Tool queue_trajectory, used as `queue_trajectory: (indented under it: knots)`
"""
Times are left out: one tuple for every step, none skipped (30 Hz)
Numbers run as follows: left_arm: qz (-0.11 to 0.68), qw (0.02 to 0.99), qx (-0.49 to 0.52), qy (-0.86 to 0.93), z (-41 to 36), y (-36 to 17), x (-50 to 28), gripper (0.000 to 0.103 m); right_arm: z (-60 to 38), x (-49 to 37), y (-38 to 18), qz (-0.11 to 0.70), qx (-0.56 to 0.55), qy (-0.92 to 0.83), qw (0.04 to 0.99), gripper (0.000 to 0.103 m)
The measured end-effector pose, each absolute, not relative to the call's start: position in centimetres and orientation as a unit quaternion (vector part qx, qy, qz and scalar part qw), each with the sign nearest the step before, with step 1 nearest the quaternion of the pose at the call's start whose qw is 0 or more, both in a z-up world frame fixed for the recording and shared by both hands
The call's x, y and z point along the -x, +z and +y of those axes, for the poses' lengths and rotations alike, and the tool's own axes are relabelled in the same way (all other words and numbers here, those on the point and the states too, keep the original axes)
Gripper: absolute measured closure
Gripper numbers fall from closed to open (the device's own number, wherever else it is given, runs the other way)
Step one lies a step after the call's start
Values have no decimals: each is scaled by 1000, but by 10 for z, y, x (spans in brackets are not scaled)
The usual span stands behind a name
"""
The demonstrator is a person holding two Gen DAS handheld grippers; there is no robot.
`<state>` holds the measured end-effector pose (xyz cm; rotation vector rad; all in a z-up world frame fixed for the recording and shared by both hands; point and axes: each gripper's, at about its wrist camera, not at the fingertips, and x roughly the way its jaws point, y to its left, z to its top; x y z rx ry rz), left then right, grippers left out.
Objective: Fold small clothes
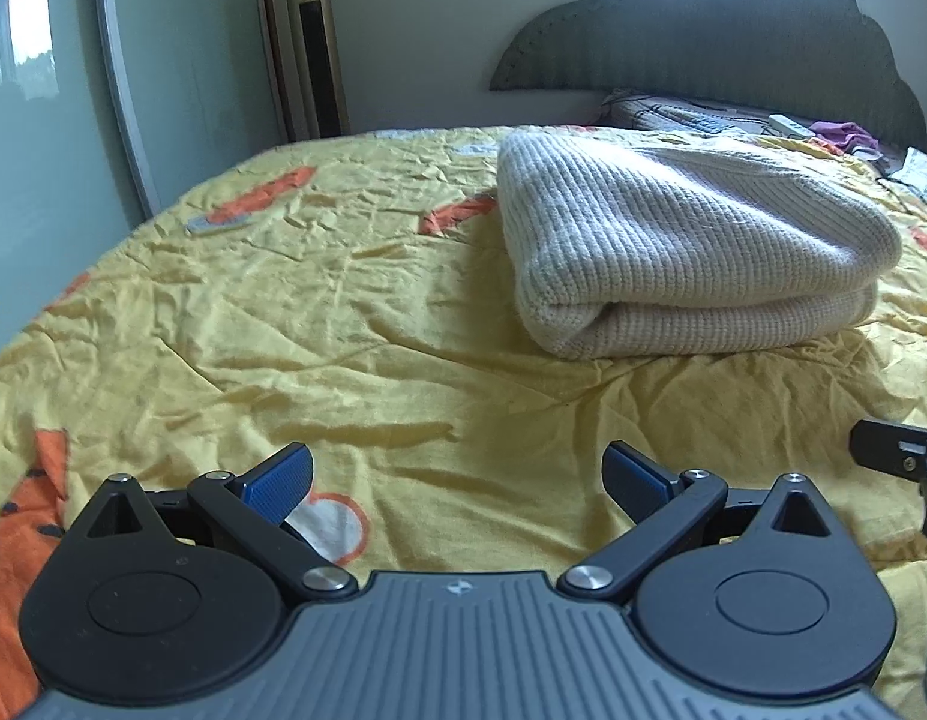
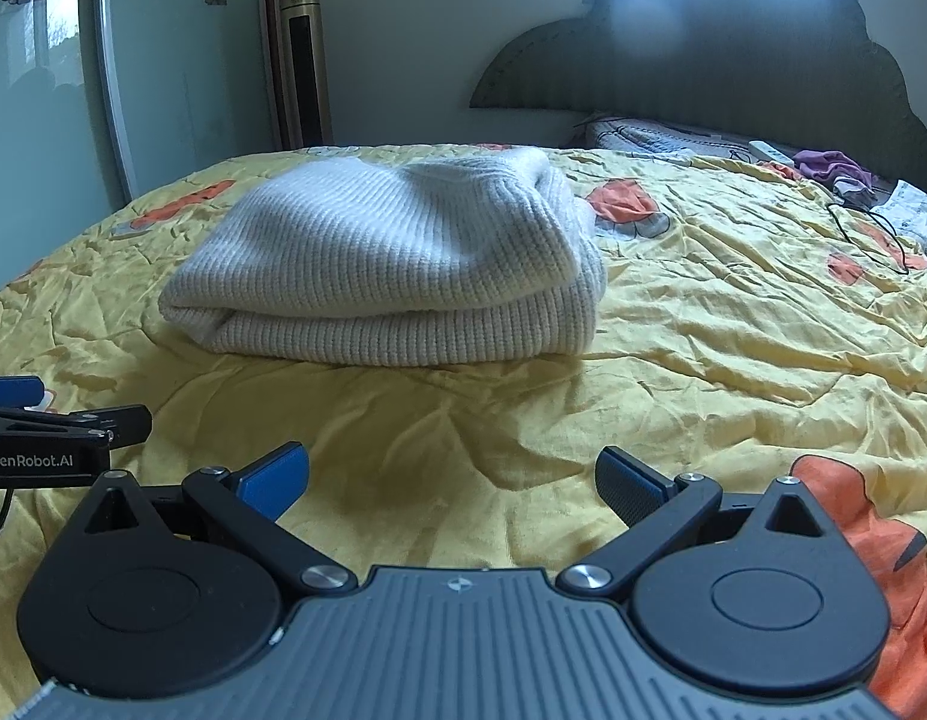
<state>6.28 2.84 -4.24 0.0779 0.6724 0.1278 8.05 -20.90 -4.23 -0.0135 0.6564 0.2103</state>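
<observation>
A cream ribbed knit sweater point(image 1: 673, 240) lies folded in a thick bundle on the yellow bedspread point(image 1: 343, 312). It also shows in the right wrist view point(image 2: 391, 264). My left gripper point(image 1: 457, 480) is open and empty, low over the bedspread, short of the sweater and to its left. My right gripper point(image 2: 451, 480) is open and empty, also short of the sweater, which lies ahead and slightly left. The left gripper's side shows at the left edge of the right wrist view point(image 2: 61, 432).
The bedspread point(image 2: 703, 360) is wrinkled with orange prints. At the head of the bed are a grey headboard point(image 2: 733, 60), a pillow point(image 2: 661, 138), purple cloth point(image 2: 829, 165) and a black cable point(image 2: 871, 234). A tower fan point(image 1: 316, 48) and mirror stand at the wall.
</observation>
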Motion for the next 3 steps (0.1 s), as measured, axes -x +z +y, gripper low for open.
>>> queue_trajectory:
  knots:
    - [328,942,-41,63,28,-42,-63,0,-209,-81,-43,322,6,103,941,0]
    - [329,942,-39,60,30,-42,-63,0,-209,-81,-43,323,5,103,941,0]
    - [333,941,-33,55,33,-42,-65,0,-210,-82,-44,325,1,103,940,0]
